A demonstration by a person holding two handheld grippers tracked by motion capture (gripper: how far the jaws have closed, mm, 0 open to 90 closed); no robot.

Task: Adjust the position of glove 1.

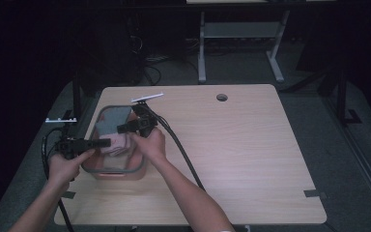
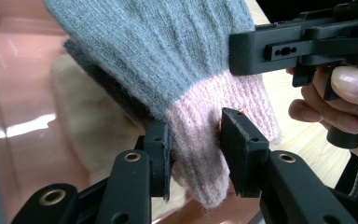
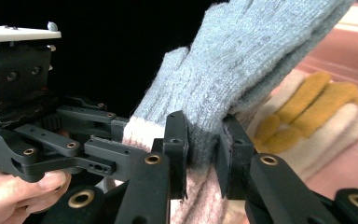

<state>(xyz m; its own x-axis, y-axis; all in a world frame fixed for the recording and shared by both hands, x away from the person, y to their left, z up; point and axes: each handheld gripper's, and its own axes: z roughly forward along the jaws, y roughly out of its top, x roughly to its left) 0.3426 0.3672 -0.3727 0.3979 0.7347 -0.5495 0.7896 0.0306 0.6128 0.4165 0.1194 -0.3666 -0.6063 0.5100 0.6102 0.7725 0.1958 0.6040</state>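
Both grippers pinch one grey-and-pink glove over the pink bin: the left gripper holds its pink cuff, the right gripper its grey knit. Opposing pulls could slip either thin hold, dropping it onto the cream-and-yellow glove below, or onto the worktop.

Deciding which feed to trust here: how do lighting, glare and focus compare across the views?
High view: dim, dark surround, glove small. Left gripper view: bright, knit sharp, white glare on the pink bin wall. Right gripper view: knit crisp at the jaws, cream-and-yellow glove behind slightly soft, black backdrop.
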